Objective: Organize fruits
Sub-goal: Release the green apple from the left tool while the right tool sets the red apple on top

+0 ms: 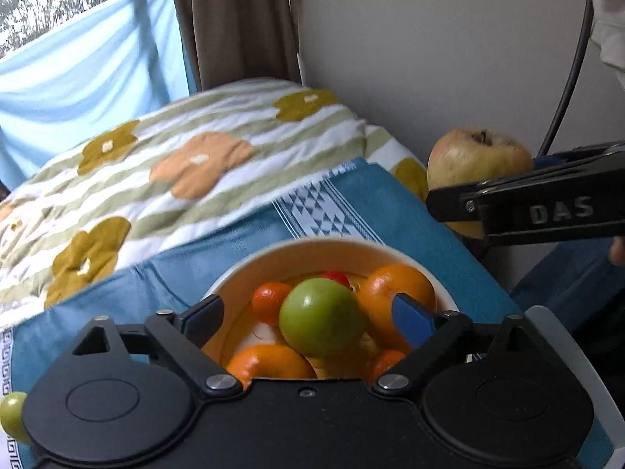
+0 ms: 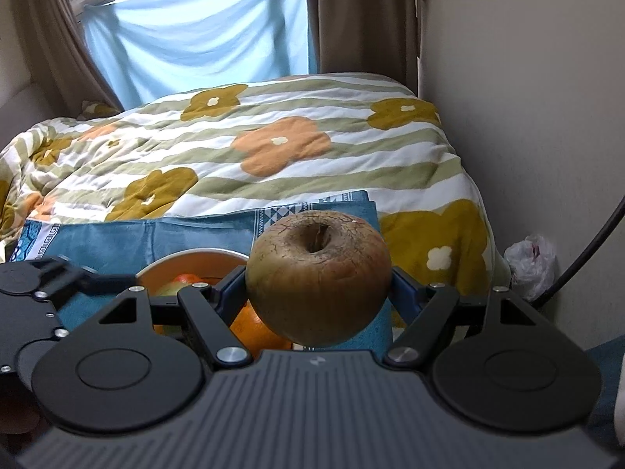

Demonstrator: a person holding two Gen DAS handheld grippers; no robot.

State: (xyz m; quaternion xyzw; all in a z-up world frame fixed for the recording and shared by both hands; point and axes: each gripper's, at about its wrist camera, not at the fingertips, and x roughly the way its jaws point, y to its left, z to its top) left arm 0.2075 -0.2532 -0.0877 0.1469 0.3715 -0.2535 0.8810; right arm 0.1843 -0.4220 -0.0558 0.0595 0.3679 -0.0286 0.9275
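Blue cloth (image 1: pixel 164 285) on the bed carries the bowl (image 1: pixel 273 252). Left gripper (image 1: pixel 312 318) fingers are spread, the green fruit (image 1: pixel 322 318) loose between them above it. Right gripper (image 2: pixel 318 287) pinches a brown apple (image 2: pixel 318 279), just right of the bowl.

The bowl (image 1: pixel 332 252) is being crowded from above by the left gripper (image 1: pixel 308 316), its jaws spread wide over a green fruit (image 1: pixel 322 316) lying among oranges (image 1: pixel 398 293). The right side is being blocked by the right gripper (image 2: pixel 318 285), clamped on a brownish apple (image 2: pixel 318 277), with the wall (image 1: pixel 429 58) just behind. Open room is being left over the blue cloth (image 1: pixel 156 285) and quilt (image 1: pixel 175 164).
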